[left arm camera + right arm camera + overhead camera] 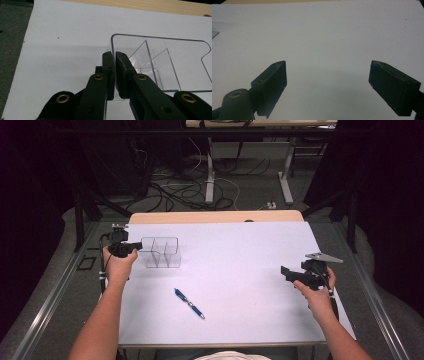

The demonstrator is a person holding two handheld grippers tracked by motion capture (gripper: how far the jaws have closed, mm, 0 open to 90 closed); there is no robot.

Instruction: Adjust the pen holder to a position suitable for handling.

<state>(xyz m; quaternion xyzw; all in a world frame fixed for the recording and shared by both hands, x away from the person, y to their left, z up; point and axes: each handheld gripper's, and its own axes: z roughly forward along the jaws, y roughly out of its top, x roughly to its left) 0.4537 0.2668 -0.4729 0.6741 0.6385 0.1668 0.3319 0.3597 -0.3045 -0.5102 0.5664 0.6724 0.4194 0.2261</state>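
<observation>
The left gripper is clamped on the near wall of the clear divided organizer, which stands at ten o'clock on the white table. The right gripper, at three o'clock, has its jaws wide apart (nothing between them). A blue pen lies near six o'clock.

One clear plastic organizer is seen near the left edge of the table, and three compartments can be counted in it, set apart by two dividers. One blue pen is found toward the near edge, left of the middle. Two grippers are counted: the left gripper at the organizer's left wall and the right gripper near the right edge.
</observation>
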